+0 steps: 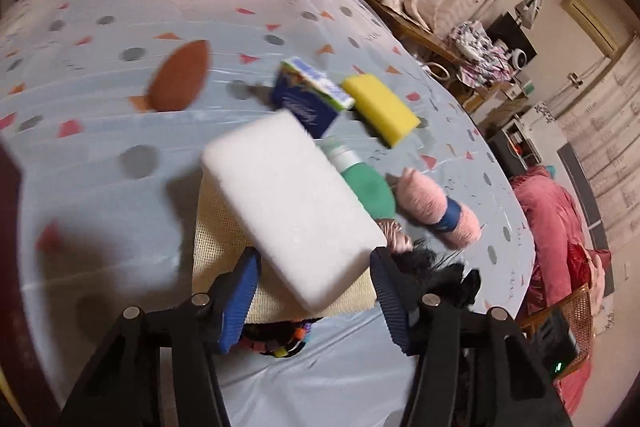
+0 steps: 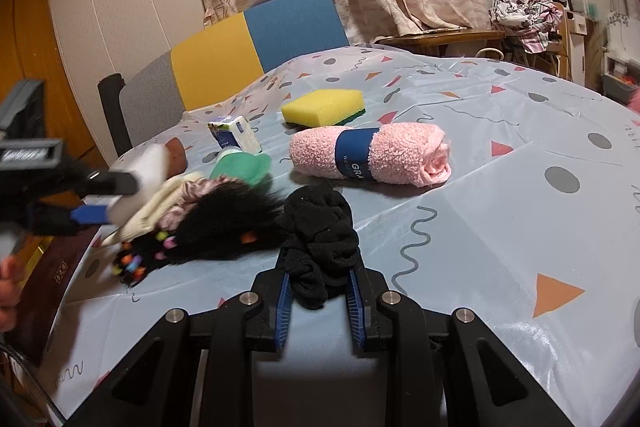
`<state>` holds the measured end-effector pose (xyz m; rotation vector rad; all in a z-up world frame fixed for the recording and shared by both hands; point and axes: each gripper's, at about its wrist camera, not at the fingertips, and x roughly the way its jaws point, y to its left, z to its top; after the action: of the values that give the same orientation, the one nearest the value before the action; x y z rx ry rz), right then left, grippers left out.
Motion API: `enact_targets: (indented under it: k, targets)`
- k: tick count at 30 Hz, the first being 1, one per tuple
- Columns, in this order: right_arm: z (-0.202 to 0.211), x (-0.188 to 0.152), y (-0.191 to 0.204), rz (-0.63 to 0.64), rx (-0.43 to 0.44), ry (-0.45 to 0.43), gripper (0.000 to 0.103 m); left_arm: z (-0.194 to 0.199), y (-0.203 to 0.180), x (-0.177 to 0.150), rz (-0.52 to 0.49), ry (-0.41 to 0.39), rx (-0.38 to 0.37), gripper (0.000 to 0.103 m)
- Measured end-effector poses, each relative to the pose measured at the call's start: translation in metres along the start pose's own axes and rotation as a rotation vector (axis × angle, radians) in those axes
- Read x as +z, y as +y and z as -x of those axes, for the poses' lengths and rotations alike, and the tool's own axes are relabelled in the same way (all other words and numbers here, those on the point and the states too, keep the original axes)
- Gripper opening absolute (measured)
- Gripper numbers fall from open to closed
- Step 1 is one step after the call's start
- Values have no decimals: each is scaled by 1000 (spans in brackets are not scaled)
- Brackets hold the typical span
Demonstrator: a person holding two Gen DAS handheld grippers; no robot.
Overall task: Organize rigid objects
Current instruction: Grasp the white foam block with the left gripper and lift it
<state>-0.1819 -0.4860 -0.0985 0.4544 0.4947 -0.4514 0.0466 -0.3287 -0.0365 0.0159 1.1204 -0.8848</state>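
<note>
- White foam block (image 1: 288, 203) sits tilted and lifted off the worktop (image 1: 100, 115), over a cream mesh cloth (image 1: 218, 235) that lies near the front edge
- Left tool (image 1: 316, 267) has its blue pads against the near end of the block, one on each side, clamped on it; in the right wrist view the same block (image 2: 148, 171) shows held at the far left, blurred
- Right tool (image 2: 318, 287) is closed on a black scrunchie (image 2: 320, 231), which bunches up between the pads just above the worktop near its front edge
- Just left of the scrunchie lies a black fluffy item (image 2: 224, 223), with a dark band of coloured beads (image 2: 136, 261) at the front left edge
- Rolled pink towel (image 2: 372, 155) with a navy band rests in the middle of the worktop, well apart from both tools
- Yellow sponge (image 2: 324, 107) with a dark green underside lies behind the towel, towards the far edge
- Small blue and white carton (image 2: 234, 133) stands left of the sponge, and a green bottle (image 2: 240, 165) lies just in front of it
- Brown oval object (image 1: 180, 77) lies towards the far left of the worktop
</note>
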Motion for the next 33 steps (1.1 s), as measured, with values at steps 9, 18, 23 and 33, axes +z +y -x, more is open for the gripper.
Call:
enact_targets:
  k: [9, 18, 23, 33]
  targets:
    - [-1, 0, 1, 7, -9, 1, 25, 2, 4, 20, 78, -33, 43, 84]
    - [0, -1, 0, 1, -4, -3, 25, -30, 24, 46, 206, 23, 76, 89]
    - [0, -1, 0, -1, -1, -3, 25, -33, 22, 47, 134, 3, 97, 64]
    - [0, -1, 1, 4, -6, -3, 25, -10, 10, 40, 80, -45, -7, 31]
